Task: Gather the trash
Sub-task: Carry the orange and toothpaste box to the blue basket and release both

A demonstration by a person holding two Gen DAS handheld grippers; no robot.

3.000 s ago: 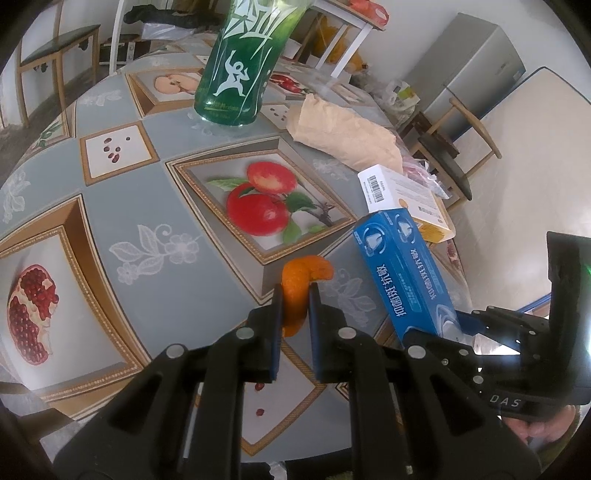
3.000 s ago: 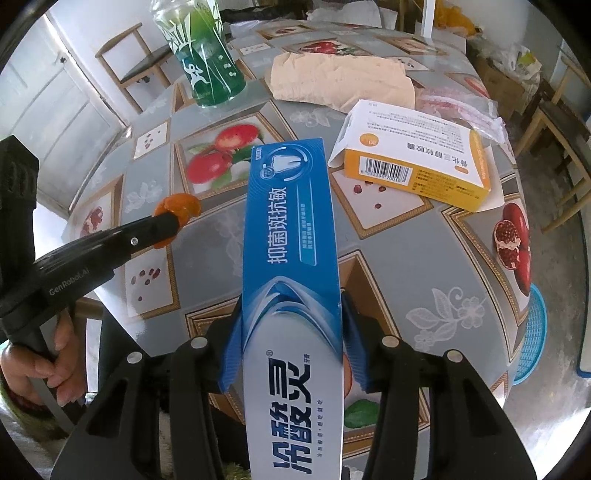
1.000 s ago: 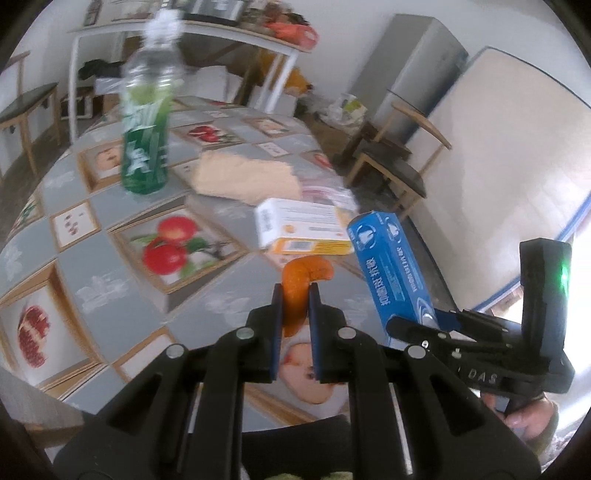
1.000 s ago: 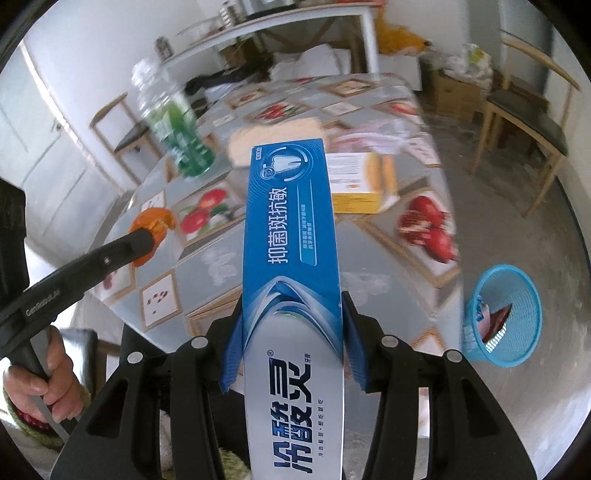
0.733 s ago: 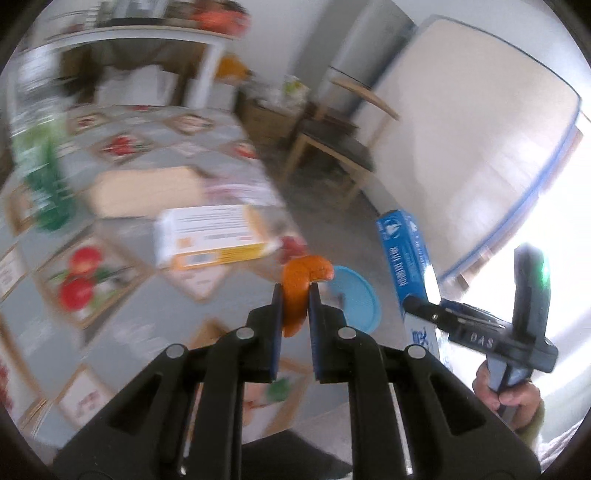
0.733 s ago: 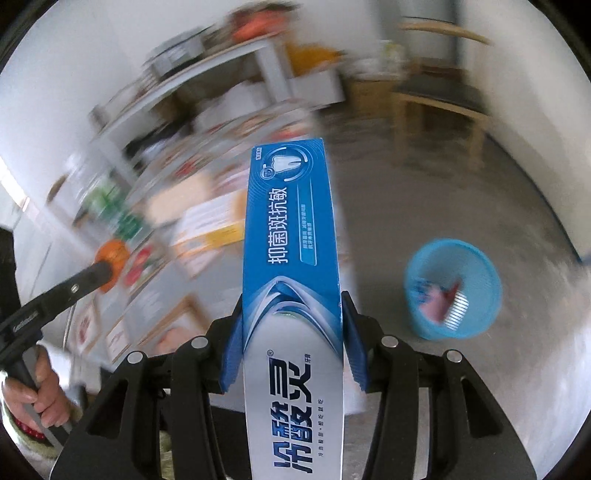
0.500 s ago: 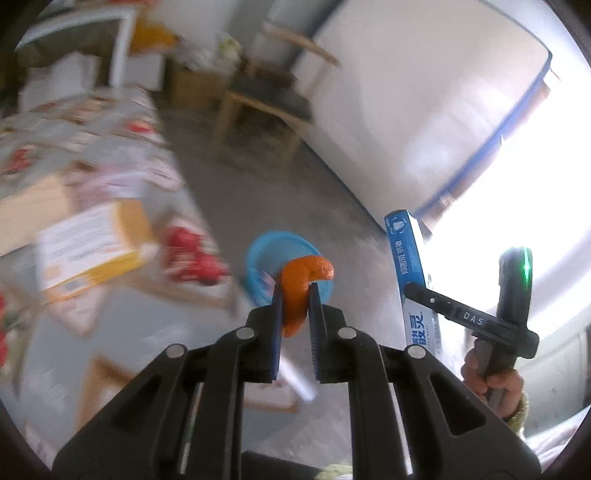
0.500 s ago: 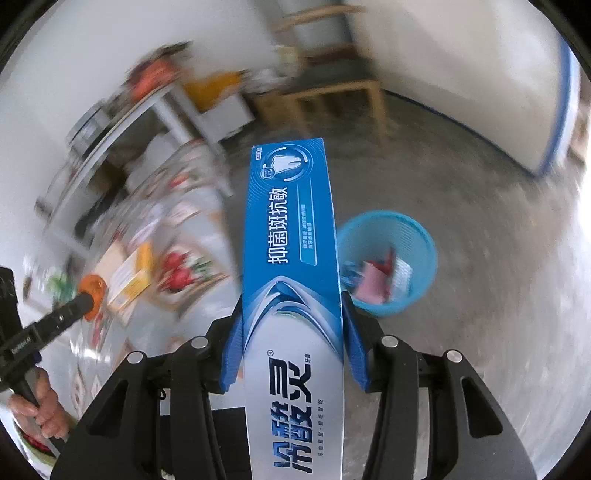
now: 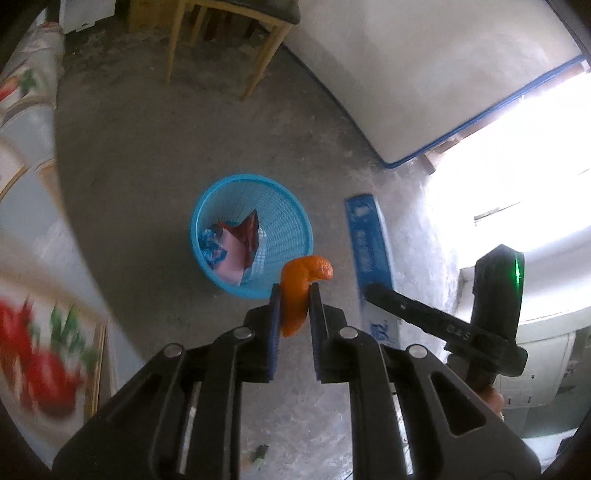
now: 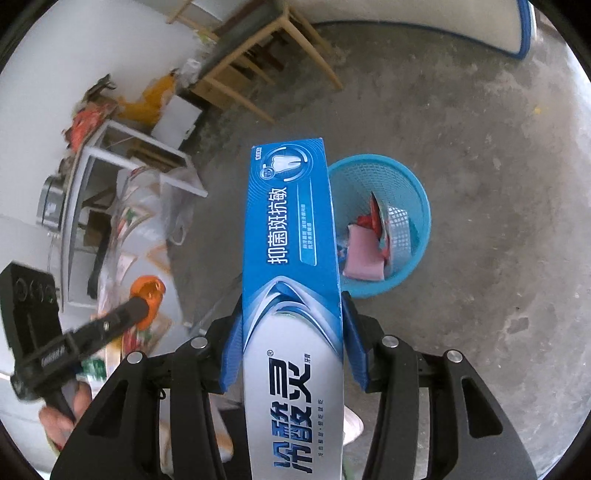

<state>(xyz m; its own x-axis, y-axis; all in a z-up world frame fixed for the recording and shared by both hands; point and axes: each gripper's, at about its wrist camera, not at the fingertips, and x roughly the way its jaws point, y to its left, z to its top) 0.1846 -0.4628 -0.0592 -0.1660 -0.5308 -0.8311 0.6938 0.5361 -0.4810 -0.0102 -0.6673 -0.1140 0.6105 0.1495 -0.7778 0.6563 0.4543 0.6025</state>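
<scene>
— What do we have closest to us?

— Two grippers, each with one thing in it. Our left gripper [image 9: 294, 295] is clenched on one curl of orange peel [image 9: 301, 286]; the peel sits between the blue pads and sticks out past the tips. Our right gripper [image 10: 291, 314] grips one blue and silver toothpaste box [image 10: 291, 258] across its width, and the box runs lengthwise out well beyond the fingers.

— And below them?

— One blue mesh basket [image 9: 275, 206] standing on the floor. In the left view the peel hangs over its near rim; in the right view the basket [image 10: 413, 192] lies just to the right of the box's far end. We see a few scraps already inside: a pink piece [image 10: 364, 254], something red, something silvery. We cannot count them surely.

— The surface and the room?

— A bare grey concrete floor [image 10: 480, 166], stained in places. The edge of one table with a fruit-printed cloth [image 9: 33, 258] shows blurred at the left. Farther off we see one wooden chair [image 9: 229, 22], a white panel with a blue edge leaning by the wall [image 9: 424, 81], and a white shelf frame with clutter [image 10: 110, 155].
</scene>
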